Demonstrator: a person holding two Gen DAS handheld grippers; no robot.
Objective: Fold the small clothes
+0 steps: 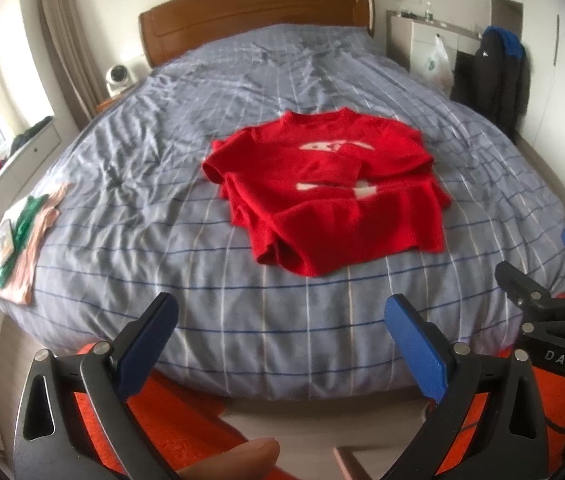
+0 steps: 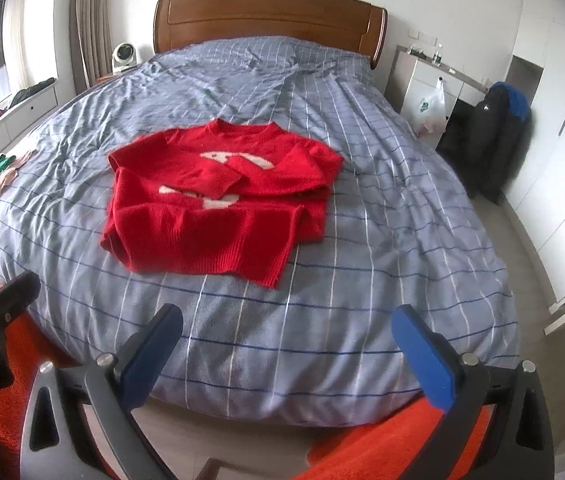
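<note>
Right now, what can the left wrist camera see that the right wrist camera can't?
Only the left wrist view shows the whole pink and green folded pile with a small flat thing on top, and a fingertip at the bottom edge; the right view catches just the pile's edge. Only the right wrist view shows the tall white wardrobe doors. Both show the red sweater with sleeves folded across it, the checked blue bed cover, the wooden headboard, and each open gripper, left gripper and right gripper.
</note>
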